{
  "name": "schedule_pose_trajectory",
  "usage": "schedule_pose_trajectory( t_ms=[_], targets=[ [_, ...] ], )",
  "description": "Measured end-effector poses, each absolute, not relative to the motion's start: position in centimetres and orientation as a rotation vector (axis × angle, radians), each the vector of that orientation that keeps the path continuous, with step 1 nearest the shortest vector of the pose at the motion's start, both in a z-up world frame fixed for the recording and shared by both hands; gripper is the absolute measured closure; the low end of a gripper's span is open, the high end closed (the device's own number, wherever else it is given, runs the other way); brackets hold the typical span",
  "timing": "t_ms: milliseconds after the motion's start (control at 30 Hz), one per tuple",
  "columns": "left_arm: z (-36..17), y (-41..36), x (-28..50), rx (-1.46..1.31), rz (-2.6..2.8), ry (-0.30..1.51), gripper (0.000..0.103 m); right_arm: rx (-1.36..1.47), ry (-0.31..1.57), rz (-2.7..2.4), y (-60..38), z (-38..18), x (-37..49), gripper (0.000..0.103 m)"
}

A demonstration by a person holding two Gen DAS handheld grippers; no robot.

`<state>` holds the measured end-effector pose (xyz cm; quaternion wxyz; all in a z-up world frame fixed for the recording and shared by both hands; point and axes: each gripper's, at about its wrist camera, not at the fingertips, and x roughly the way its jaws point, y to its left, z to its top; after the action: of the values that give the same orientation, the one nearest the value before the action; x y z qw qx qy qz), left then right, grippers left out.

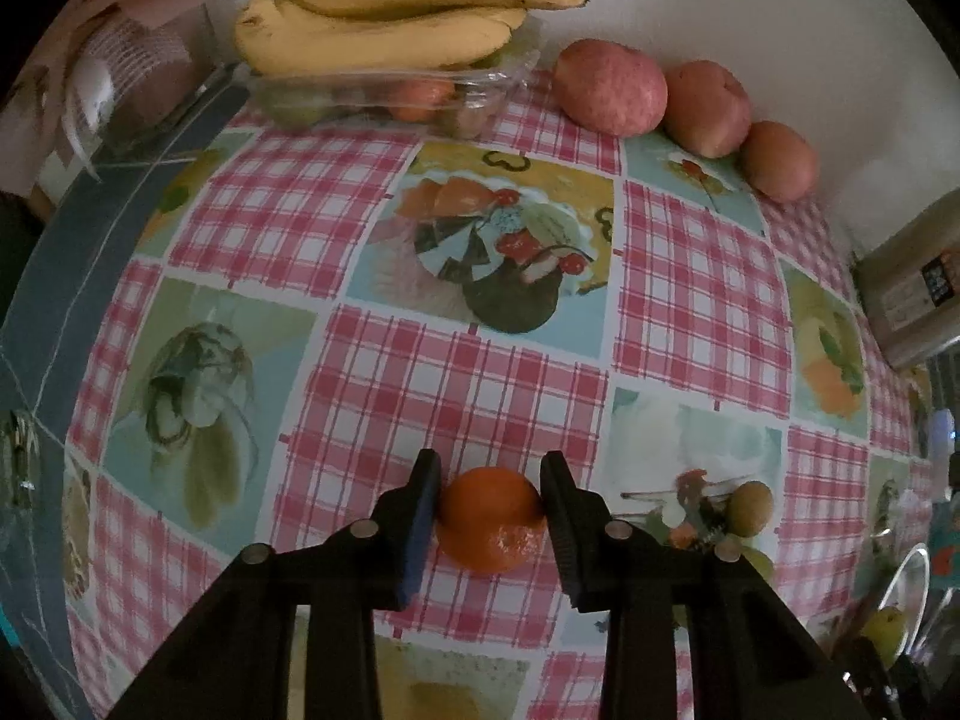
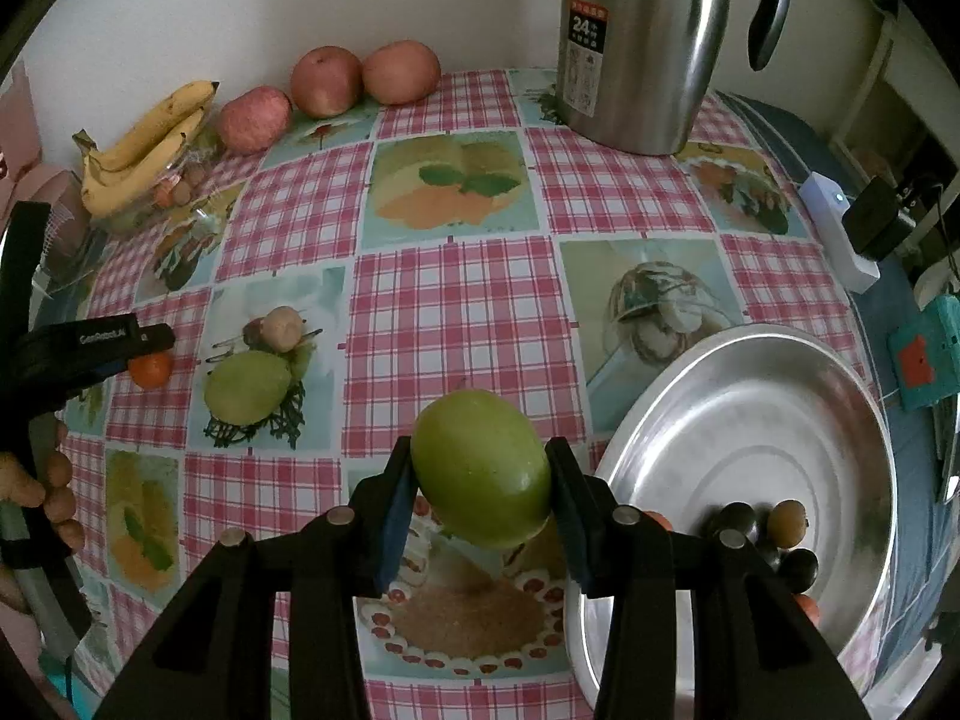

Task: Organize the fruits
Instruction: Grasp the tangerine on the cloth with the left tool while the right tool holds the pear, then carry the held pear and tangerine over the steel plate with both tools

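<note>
Gripping: left gripper [image 1: 489, 510] clenched on the orange [image 1: 491, 519], ready to lift.
Right gripper [image 2: 480, 480]: grasping green fruit [image 2: 482, 468], held raised with the metal dish [image 2: 750, 348] at three o'clock.

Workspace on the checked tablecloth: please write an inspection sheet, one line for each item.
Surface: table with checked fruit-print cloth.
Job's things: orange on the cloth; green fruit held up; second green fruit; bananas on a clear box; three apples by the wall; small fruits in metal plate.
Clutter: steel thermos.
Grippers: left tongs pressing the orange; right tongs shut on the green fruit.
Cables: dark leads near black box, unclear.
Surroundings: white wall.
</note>
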<state>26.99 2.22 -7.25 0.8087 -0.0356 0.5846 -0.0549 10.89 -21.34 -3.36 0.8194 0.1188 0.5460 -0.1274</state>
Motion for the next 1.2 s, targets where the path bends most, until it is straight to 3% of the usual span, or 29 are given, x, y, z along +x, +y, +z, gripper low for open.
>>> schedule_pose_trajectory(
  t_ms=[533,1200],
  targets=[
    [-3.1,1.6,20.5,-0.199,-0.129,1.206,0.067,0.311,1.16,-0.278,-22.3,-1.8,9.9,0.059],
    [-0.2,-5.2,14.7,-0.208,-0.251,1.177,0.067,0.407,1.13,-0.35,-26.5,-0.7,7.3,0.059]
  ],
)
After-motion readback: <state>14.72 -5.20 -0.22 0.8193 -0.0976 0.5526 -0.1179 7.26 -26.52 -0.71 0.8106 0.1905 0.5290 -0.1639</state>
